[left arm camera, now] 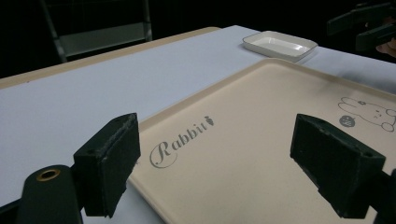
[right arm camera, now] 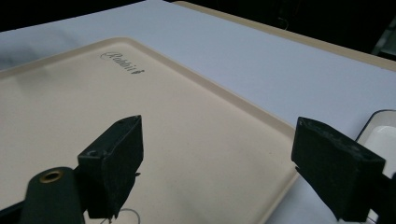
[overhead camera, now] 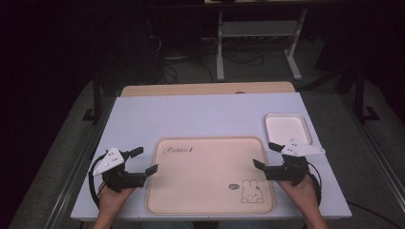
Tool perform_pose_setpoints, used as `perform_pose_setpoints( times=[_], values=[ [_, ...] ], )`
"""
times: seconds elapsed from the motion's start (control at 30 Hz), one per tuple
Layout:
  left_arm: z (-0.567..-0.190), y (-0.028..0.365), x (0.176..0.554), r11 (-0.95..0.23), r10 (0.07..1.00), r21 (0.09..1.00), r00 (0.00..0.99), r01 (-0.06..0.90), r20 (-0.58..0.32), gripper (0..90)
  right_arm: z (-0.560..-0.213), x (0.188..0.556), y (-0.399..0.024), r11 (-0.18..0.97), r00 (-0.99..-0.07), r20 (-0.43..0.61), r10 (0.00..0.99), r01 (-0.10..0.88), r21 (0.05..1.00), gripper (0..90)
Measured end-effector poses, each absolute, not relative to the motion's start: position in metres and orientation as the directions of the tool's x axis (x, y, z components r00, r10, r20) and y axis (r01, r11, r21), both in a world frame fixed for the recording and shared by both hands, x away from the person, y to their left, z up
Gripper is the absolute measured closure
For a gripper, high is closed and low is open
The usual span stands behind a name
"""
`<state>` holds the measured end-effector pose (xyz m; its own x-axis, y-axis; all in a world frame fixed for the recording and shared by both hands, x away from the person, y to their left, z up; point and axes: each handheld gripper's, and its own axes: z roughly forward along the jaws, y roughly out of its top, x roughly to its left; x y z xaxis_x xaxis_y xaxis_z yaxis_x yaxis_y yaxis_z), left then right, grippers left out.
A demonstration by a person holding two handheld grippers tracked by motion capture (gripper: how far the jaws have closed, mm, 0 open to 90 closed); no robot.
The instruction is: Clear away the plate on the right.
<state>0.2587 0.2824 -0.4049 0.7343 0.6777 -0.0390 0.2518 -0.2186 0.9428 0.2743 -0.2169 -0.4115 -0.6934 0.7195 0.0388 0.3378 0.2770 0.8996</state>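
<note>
A large cream tray (overhead camera: 210,148) with the word "Rabbit" and a rabbit drawing lies at the front middle of the white table; nothing lies on it. My left gripper (overhead camera: 143,160) hovers at the tray's left edge, jaws wide apart and empty. In the left gripper view the left gripper (left arm camera: 224,172) looks across the tray (left arm camera: 261,121) toward the small white dish (left arm camera: 280,45). My right gripper (overhead camera: 267,156) hovers at the tray's right edge, open and empty. In the right gripper view the right gripper (right arm camera: 219,172) faces the tray (right arm camera: 140,116).
The small white rectangular dish (overhead camera: 288,128) sits empty just behind the right gripper, and a corner of the dish (right arm camera: 383,135) is at the right. The white table top (overhead camera: 191,114) stretches behind the tray. A metal stand (overhead camera: 258,33) and cables lie on the floor beyond.
</note>
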Motion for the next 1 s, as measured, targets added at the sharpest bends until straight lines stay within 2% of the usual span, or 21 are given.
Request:
perform_pose_setpoints(
  times=[1.0],
  values=[
    [-0.4044,0.2837,0.2579,-0.220,0.680,0.943,0.733,0.248,-0.035,15.4,-0.4116,0.2705,-0.2165,0.281,-0.703,0.052,0.709,0.350,0.894,16.9]
  ],
)
